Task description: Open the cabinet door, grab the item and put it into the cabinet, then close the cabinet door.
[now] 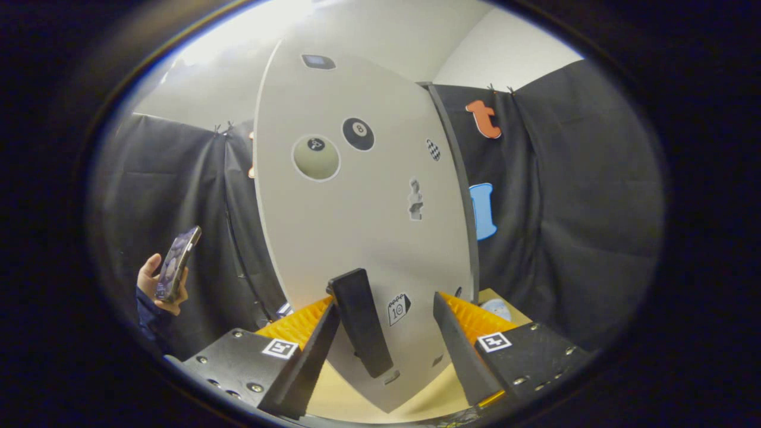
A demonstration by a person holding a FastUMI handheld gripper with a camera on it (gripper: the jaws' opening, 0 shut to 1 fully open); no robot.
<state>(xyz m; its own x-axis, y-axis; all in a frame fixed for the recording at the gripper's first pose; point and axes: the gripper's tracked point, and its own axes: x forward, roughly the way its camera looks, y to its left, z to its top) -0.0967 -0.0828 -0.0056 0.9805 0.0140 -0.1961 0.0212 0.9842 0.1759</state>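
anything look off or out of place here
Nothing damaged or spilled. The cabinet door carries stickers, and its dark handle sits between the open fingers of the hand-held gripper. A hand holds a phone beside the door.

One cabinet door (362,226), one handle (361,321), five stickers, one phone (176,263)

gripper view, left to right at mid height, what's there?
Hand holding a phone → cabinet door with its dark handle between the open gripper fingers → black cloth wall.
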